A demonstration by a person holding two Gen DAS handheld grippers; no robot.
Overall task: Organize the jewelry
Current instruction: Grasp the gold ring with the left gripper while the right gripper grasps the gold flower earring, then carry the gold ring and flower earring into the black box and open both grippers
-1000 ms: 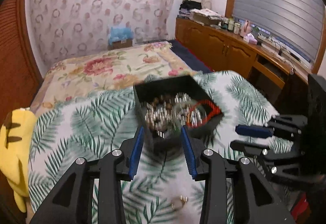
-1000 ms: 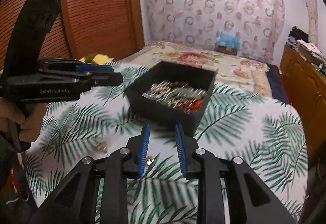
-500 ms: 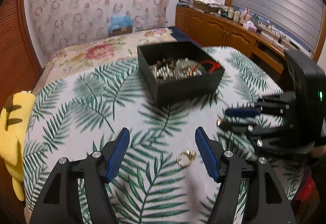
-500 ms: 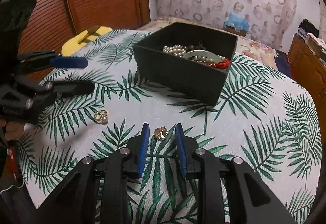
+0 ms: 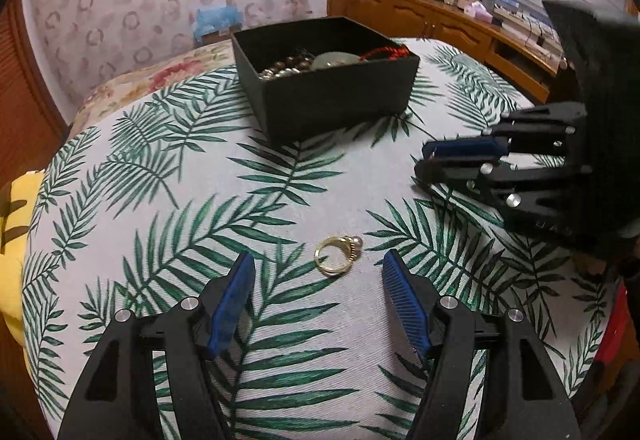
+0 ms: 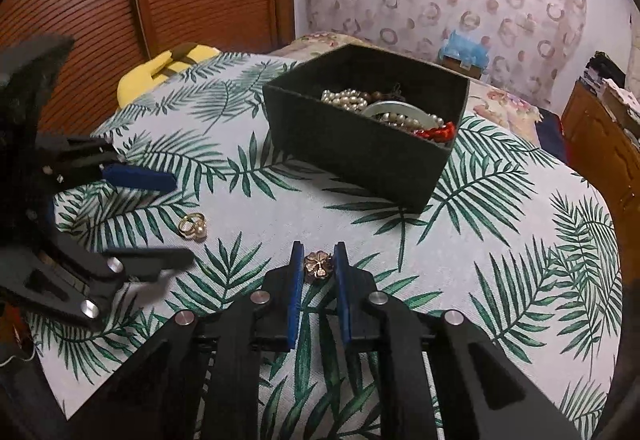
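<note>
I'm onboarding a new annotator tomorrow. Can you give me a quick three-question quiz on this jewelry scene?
1. True or false: the gold ring already lies inside the black box.
2. Which gripper brackets the flower-shaped piece: A) left gripper, B) right gripper?
3. What colour is the cord among the jewelry in the box?

Key: 1. False, it lies on the leaf-print cloth in front of the open left gripper. 2. B. 3. Red.
</note>
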